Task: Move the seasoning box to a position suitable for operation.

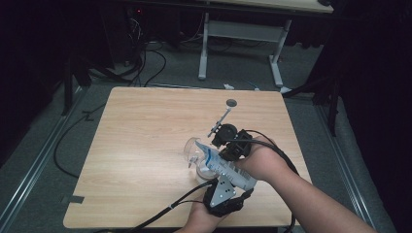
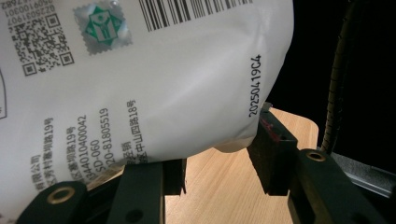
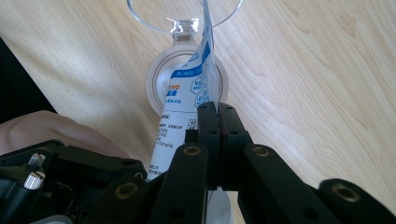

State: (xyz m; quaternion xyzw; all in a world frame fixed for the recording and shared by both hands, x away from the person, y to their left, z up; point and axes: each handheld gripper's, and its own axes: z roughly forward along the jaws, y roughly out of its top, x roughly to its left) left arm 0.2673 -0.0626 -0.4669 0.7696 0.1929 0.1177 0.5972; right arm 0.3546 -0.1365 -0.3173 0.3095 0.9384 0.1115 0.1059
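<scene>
The right gripper (image 3: 217, 109) pinches the bag's (image 3: 189, 100) edge tight, and the left gripper (image 2: 219, 170) hugs its fat bottom, tipping it to pour into the cup (image 1: 194, 150)

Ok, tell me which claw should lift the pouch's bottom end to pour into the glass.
Probably left: the left claw sits at the bottom end of the pouch. The right claw is shut on its top edge by the glass, best kept there as guide.
</scene>
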